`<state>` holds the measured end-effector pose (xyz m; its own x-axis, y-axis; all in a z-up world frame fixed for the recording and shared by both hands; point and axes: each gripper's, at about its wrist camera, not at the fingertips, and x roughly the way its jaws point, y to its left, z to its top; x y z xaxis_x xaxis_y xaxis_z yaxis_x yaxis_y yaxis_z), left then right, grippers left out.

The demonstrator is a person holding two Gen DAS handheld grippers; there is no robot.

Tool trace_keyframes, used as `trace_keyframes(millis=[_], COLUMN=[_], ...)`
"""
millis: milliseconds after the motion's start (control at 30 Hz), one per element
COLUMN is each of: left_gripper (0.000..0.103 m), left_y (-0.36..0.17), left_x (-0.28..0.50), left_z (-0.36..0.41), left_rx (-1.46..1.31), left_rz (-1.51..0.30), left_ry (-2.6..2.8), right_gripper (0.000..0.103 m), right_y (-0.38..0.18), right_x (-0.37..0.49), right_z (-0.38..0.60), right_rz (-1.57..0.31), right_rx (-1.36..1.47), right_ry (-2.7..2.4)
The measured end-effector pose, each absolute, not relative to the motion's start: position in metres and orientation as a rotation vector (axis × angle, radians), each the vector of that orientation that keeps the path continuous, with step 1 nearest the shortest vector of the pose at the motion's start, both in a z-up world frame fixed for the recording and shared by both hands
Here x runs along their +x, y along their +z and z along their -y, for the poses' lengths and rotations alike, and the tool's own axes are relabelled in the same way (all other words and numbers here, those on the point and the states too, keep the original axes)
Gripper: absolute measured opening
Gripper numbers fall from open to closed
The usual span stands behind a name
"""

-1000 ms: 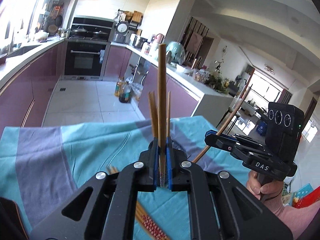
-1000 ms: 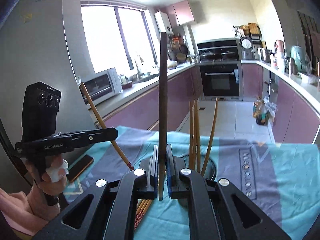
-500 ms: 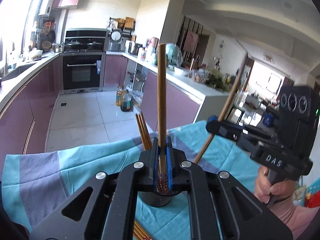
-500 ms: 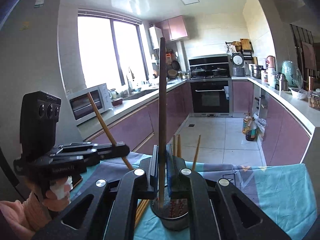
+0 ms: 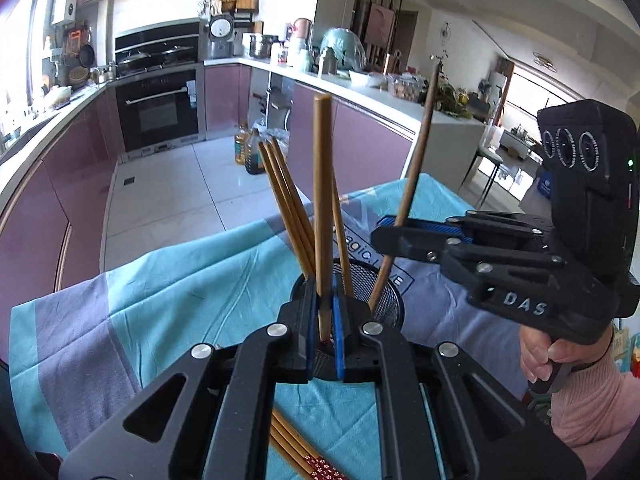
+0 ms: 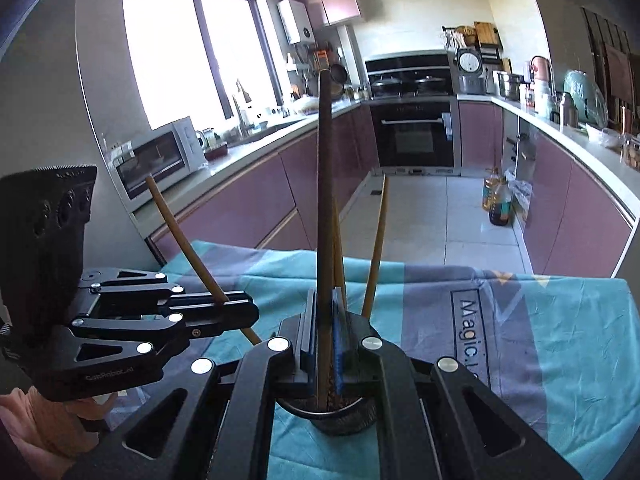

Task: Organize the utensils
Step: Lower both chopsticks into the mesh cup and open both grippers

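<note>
- Chopsticks (image 5: 287,204) stand leaning in a black mesh holder (image 5: 390,294) on a teal-and-grey cloth (image 5: 168,280) at the kitchen's near end.
- Left gripper (image 5: 325,322), just above the holder's rim, pinches a light wooden chopstick (image 5: 322,184) upright, its lower tip inside the holder's mouth.
- Right gripper (image 6: 324,334), beside it over the same holder, has its fingers pressed on a dark brown chopstick (image 6: 325,184), tip down in the holder.
- Both grippers crowd the holder's mouth; their bodies hide much of its rim.
- More chopsticks with red patterned ends (image 5: 308,454) lie flat on the cloth, nearer than the holder.
- Beyond the holder: purple cabinets (image 6: 256,208), a built-in oven (image 6: 414,130), a microwave (image 6: 156,160).
</note>
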<state>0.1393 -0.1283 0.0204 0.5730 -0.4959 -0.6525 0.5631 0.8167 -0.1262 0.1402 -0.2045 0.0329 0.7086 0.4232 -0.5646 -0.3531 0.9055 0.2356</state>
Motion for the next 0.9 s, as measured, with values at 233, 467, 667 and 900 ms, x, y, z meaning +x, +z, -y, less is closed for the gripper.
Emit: trace_keyframes(millis=[233,467,667,900], left_gripper=[0.007,0.008,0.011,0.024], left_y=[0.007,0.001,-0.005,0.002], left_x=[0.166,0.189,0.190,0.171], left_z=[0.134,0.135,0.131,0.112], left_rx=[0.101,0.072,0.049,0.031], left_rz=[-0.797,-0.820,-0.822,-0.742], left_ry=[-0.626,-0.614,-0.599,-0.540], right_gripper=[0.006,0.009,0.014,0.016], right_y=[0.018,0.013,0.015,0.019], right_x=[0.150,0.155,0.154,0.140], right_z=[0.203,0.205,0.205,0.200], right_rz=[-0.697,-0.700,-0.690,-0.666], right_rx=[0.127,0.149,0.163,0.147], right_ry=[0.421,0.409,0.410,0.433])
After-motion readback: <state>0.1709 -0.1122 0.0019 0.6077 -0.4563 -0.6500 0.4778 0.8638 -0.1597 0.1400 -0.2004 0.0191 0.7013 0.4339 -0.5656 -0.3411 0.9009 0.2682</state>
